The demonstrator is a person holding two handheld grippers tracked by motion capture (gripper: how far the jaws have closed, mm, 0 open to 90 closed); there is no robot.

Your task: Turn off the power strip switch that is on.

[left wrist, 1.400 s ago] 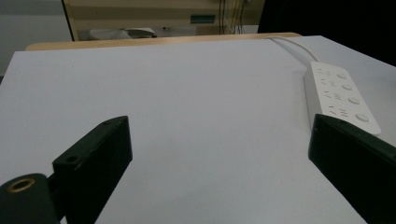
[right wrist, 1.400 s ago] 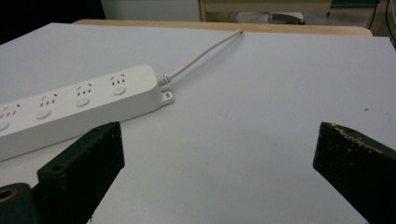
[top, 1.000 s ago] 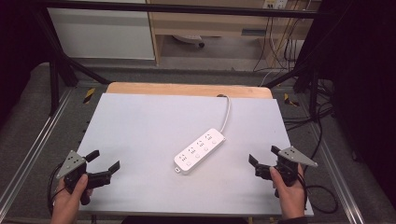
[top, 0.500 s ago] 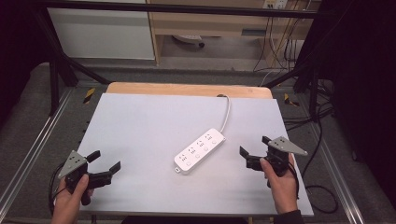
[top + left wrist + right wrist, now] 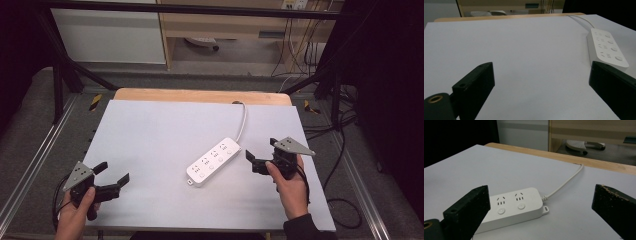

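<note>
A white power strip [image 5: 214, 161] with several sockets lies at a slant in the middle of the white tabletop [image 5: 160, 130]. Its white cable [image 5: 243, 117] runs to the far edge. My right gripper [image 5: 261, 150] is held open just right of the strip's far end, with nothing between its jaws. In the right gripper view the strip [image 5: 511, 206] lies low and left between the open jaws of that gripper [image 5: 541, 207], a short way off. My left gripper [image 5: 114, 172] hovers open at the near left, well apart from the strip. In the left gripper view the strip [image 5: 606, 47] lies at the far right.
A wooden strip [image 5: 200, 95] borders the table's far edge. Metal rails [image 5: 30, 165] run along both sides. Loose cables [image 5: 345, 150] lie on the floor at the right. A shelf unit and a white cabinet stand beyond the table.
My right gripper has moved left and away from the near edge, closer to the power strip. The left gripper and the strip have stayed put.
</note>
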